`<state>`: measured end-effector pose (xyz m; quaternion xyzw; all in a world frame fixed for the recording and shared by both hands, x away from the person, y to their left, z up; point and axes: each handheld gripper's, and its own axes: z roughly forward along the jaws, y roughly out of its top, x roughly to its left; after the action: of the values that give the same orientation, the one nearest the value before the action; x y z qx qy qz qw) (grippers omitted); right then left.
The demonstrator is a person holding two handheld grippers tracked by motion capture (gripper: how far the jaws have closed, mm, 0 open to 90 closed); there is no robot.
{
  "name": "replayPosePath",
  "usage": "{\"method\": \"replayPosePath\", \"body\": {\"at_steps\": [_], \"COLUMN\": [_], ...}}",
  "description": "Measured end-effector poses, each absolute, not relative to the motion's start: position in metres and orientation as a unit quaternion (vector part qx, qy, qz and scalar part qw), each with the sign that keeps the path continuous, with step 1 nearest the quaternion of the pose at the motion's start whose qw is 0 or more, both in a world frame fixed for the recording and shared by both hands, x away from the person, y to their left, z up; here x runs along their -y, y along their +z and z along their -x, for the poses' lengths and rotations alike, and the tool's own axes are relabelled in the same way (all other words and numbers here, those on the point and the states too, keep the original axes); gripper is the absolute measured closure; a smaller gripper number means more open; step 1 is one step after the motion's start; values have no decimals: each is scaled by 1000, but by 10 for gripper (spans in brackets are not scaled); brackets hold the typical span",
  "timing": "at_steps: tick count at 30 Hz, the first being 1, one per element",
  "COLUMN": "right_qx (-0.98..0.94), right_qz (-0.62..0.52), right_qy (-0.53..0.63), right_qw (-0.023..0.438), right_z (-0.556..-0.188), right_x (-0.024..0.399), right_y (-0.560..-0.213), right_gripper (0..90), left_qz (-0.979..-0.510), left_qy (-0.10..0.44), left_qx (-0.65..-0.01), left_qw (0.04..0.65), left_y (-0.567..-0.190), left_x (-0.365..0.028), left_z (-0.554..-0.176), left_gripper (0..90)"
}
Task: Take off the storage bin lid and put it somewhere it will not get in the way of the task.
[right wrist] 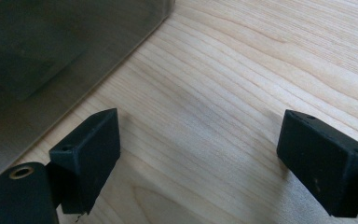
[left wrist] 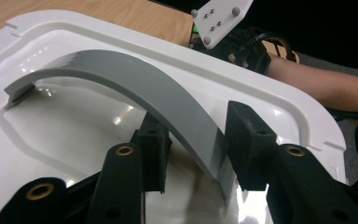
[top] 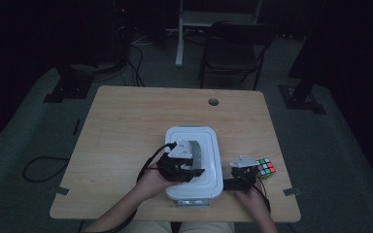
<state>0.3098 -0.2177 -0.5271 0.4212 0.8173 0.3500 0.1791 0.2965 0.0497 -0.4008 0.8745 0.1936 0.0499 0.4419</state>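
Fingers (left wrist: 154, 154) of the left gripper (left wrist: 193, 154) pinch the grey handle (left wrist: 135, 86) on the white box lid (left wrist: 279, 100), while the right gripper's (right wrist: 198, 158) spread fingers rest on the table (right wrist: 242, 74) beside a puzzle cube (top: 265, 168).

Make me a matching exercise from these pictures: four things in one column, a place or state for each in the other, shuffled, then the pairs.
Things:
1. handle
2. cube
3. right gripper
4. box

Places or states:
A. open over bare wood
B. between the left gripper's jaws
C. on the table, near its right edge
D. white, lid on, at the table's near middle

Pairs: 1-B, 2-C, 3-A, 4-D
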Motion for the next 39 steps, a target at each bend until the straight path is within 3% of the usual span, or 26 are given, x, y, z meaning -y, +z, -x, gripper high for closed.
{"method": "replayPosePath", "body": {"at_steps": [10, 17, 30, 39], "right_qx": [-817, -817, -817, -817], "right_qz": [-421, -421, -421, -421], "right_qy": [351, 351, 350, 350], "right_qw": [180, 180, 179, 179], "right_z": [-310, -310, -310, -310], "right_x": [218, 218, 218, 218], "right_y": [-527, -527, -527, -527], "right_gripper": [131, 131, 131, 131], "left_qz": [-879, -872, -862, -857], "left_qy": [87, 63, 26, 28], "left_qx": [-162, -145, -106, -93], "left_qw": [441, 463, 495, 506], "left_y": [-392, -386, -361, -346], "left_x": [-51, -56, -67, -81], "left_z": [-285, -282, -264, -259], "left_gripper": [647, 691, 860, 871]}}
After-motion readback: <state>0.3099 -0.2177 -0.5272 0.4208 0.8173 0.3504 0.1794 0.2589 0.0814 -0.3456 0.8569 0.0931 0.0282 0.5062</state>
